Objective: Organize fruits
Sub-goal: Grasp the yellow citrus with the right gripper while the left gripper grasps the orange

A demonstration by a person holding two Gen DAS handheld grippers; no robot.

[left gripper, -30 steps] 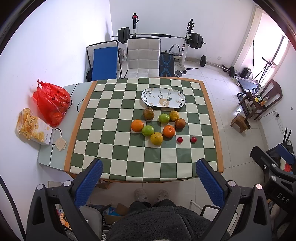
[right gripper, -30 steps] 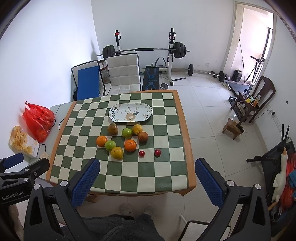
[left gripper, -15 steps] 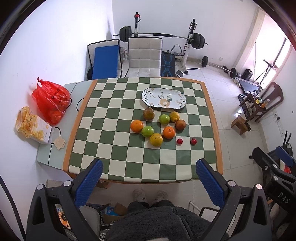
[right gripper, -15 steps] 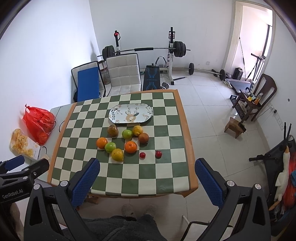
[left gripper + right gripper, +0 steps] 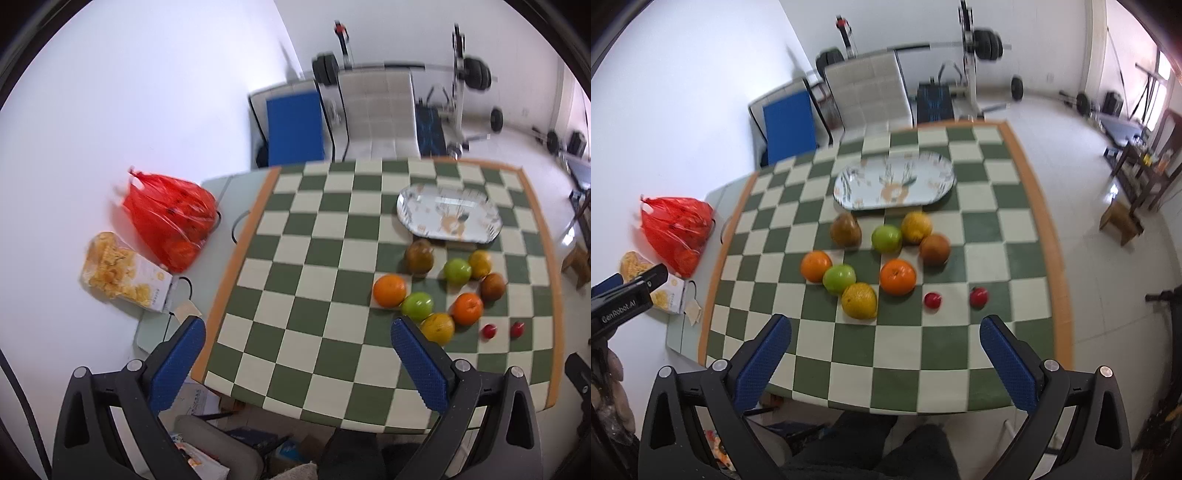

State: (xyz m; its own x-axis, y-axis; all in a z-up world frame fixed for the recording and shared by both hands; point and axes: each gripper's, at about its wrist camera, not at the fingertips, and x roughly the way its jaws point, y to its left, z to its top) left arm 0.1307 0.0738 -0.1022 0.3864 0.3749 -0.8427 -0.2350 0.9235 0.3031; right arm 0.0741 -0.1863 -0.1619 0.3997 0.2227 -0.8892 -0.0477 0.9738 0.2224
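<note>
While both grippers hang wide open and empty above the near edge, the green-and-cream checkered table (image 5: pixel 1015 236) carries the fruits (image 5: pixel 882 258) clustered loosely at its middle, just in front of an oval patterned plate (image 5: pixel 938 173). Beyond stand two chairs (image 5: pixel 866 92) and a barbell rack (image 5: pixel 967 48) on pale tile floor.

Both grippers alike: black plastic frames with triangular cut-outs, silver round screw heads at the finger joints, fingers faced with blue dimpled pads (image 5: pixel 1008 363). Left gripper (image 5: pixel 299 363) seen from the right wrist view as a black body with white "GenRobot.AI" lettering and a blue tip. Person wears dark trousers (image 5: pixel 871 446); grey fuzzy fabric low in left view.
</note>
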